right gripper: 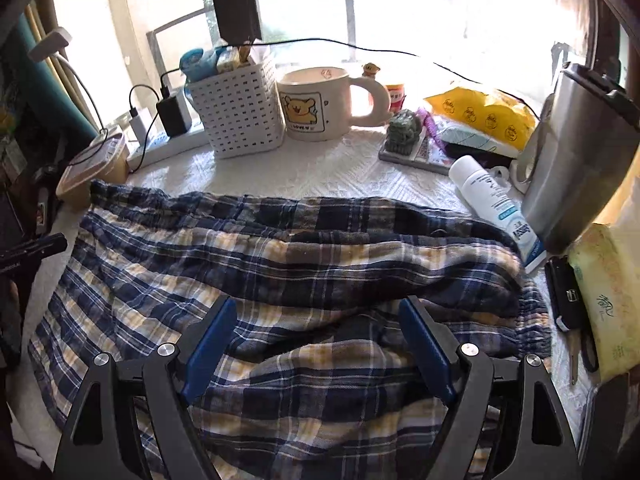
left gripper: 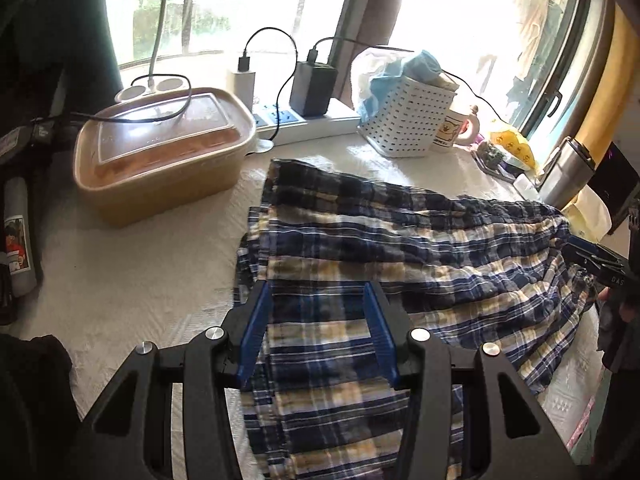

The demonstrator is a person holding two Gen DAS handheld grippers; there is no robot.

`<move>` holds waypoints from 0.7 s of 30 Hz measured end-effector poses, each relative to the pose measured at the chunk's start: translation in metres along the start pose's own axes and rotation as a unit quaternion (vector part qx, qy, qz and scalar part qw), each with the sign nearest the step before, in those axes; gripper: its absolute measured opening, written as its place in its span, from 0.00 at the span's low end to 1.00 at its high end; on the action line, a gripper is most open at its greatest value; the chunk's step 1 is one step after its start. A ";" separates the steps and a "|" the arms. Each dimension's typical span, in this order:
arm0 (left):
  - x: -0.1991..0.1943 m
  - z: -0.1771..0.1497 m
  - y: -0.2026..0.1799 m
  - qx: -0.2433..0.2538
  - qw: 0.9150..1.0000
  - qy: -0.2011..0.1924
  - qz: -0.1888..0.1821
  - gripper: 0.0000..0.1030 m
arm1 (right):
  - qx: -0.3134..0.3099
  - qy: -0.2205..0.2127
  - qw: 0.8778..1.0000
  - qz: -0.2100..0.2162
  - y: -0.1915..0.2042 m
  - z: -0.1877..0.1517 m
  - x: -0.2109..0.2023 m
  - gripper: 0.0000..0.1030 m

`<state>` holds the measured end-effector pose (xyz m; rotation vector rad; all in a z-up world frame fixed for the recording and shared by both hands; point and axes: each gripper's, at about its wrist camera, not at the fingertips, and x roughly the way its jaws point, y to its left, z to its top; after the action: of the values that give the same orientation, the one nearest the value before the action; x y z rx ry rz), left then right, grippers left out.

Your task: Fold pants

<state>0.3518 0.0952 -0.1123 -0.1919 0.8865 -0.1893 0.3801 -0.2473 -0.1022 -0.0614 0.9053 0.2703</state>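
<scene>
Daylight from window (left gripper: 240, 8) at 12 o'clock, panes blown out white, glare at 1 o'clock, soft shadows toward 6 o'clock, fisheye bending and dark vignette at edges, focus sharp.

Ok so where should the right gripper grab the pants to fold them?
Probably the bunched waistband end of the pants, coming from the near edge. It lies just right of the open right gripper, a thick edge the fingers can pinch, clear of the spray bottle.
</scene>
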 end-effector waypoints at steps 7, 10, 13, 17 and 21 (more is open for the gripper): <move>-0.010 -0.016 -0.026 -0.006 1.000 0.010 -0.011 0.46 | 0.068 -0.044 0.996 -0.024 -0.043 -0.022 -0.050 0.82; -0.015 -0.027 -0.031 -0.015 1.000 0.014 -0.011 0.46 | 0.098 -0.048 0.994 -0.033 -0.061 -0.038 -0.065 0.82; -0.022 -0.038 -0.032 -0.026 0.999 0.018 -0.012 0.46 | 0.124 -0.043 0.991 -0.032 -0.074 -0.058 -0.077 0.82; -0.032 -0.052 -0.028 -0.044 0.999 0.021 -0.012 0.46 | 0.151 -0.036 0.988 -0.023 -0.079 -0.082 -0.085 0.82; -0.043 -0.063 -0.023 -0.055 0.998 0.021 -0.011 0.46 | 0.178 -0.023 0.984 -0.001 -0.077 -0.103 -0.085 0.82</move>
<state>0.2737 0.0779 -0.1131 -0.3012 0.9373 -0.1658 0.2710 -0.3562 -0.1035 0.2738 0.8957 0.1053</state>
